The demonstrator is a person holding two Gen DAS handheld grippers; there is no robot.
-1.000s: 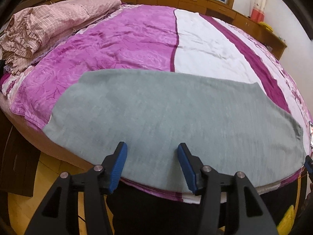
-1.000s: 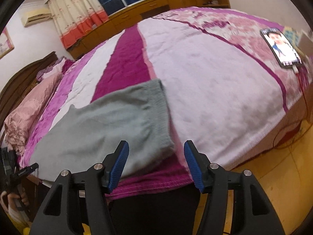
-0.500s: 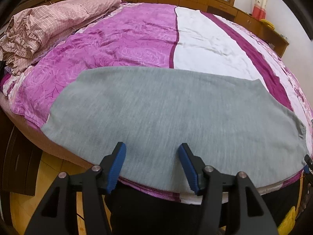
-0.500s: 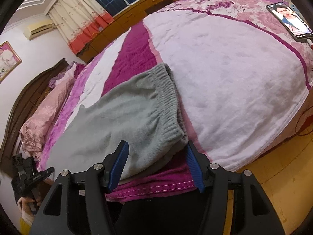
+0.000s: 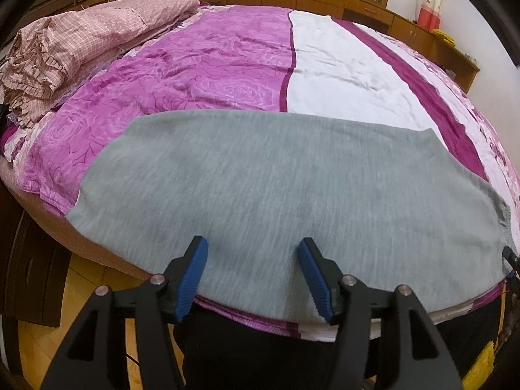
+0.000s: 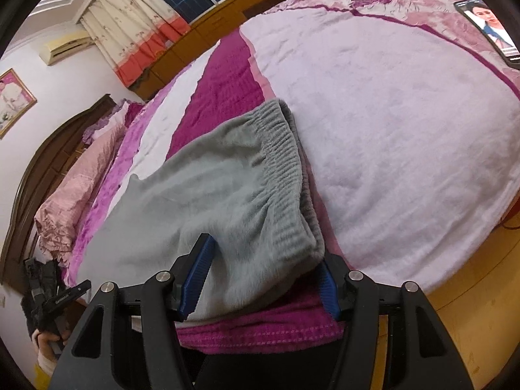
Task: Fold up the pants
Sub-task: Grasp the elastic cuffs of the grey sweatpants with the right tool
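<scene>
The soft grey knit pants (image 5: 276, 195) lay flat along the near edge of the purple-and-white striped bedspread (image 5: 227, 65), their gathered elastic waistband (image 6: 286, 175) bunched. The left gripper (image 5: 253, 276) hung wide open above the fabric; the right gripper (image 6: 263, 279) straddled the waistband corner, its jaws wide.

Right gripper (image 6: 260, 276), jaws spread, straddling the near waistband corner of the grey pants (image 6: 208, 201) lying on the bedspread (image 6: 390, 123). Phone (image 6: 490, 29) far right of the pants; pink pillow (image 6: 78, 182) to their left.
</scene>
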